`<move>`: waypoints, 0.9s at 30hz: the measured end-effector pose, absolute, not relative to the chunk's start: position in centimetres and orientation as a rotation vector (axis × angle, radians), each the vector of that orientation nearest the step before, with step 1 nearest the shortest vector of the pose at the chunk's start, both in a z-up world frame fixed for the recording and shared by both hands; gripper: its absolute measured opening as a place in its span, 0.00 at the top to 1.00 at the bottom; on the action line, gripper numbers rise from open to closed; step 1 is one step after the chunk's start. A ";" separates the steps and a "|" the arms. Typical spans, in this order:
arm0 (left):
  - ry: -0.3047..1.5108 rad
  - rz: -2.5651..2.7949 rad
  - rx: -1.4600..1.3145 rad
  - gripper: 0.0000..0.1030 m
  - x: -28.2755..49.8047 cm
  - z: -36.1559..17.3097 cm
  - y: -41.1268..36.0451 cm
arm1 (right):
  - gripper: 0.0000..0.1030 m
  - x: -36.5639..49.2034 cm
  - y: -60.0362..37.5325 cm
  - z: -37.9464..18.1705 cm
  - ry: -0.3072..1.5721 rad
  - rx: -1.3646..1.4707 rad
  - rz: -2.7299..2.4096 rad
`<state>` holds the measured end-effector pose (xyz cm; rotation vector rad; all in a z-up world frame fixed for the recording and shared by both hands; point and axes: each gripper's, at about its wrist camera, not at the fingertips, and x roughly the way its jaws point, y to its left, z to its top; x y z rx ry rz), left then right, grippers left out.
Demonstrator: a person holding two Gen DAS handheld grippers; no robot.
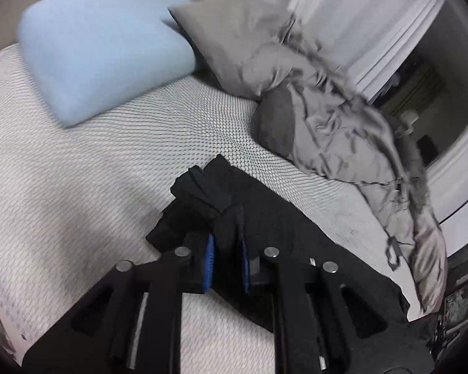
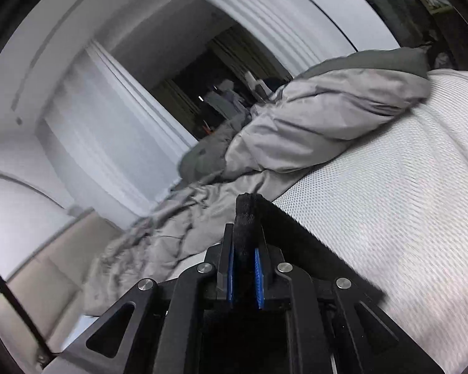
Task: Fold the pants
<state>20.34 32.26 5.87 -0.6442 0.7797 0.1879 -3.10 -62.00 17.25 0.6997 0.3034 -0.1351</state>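
Pants (image 1: 265,218), black, lie across the white textured mattress (image 1: 78,171) in the left wrist view, with a bunched edge clamped in the left gripper (image 1: 227,255); a blue pillow (image 1: 103,53) and grey duvet (image 1: 327,118) lie beyond. Right wrist view: the right gripper (image 2: 244,268) pinches a black fold of the pants (image 2: 248,218), raised above the mattress (image 2: 390,202).

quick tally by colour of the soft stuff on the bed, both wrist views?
Black: 1, the pants, clamped by the left gripper and the right gripper.
Light blue: 1, the pillow.
Grey: 2, a pillow and a crumpled duvet.
Total: 4.
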 end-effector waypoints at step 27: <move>0.792 0.218 -0.764 0.29 16.7 -0.5 23.9 | 0.15 -1.1 -51.2 15.9 0.524 0.594 -0.035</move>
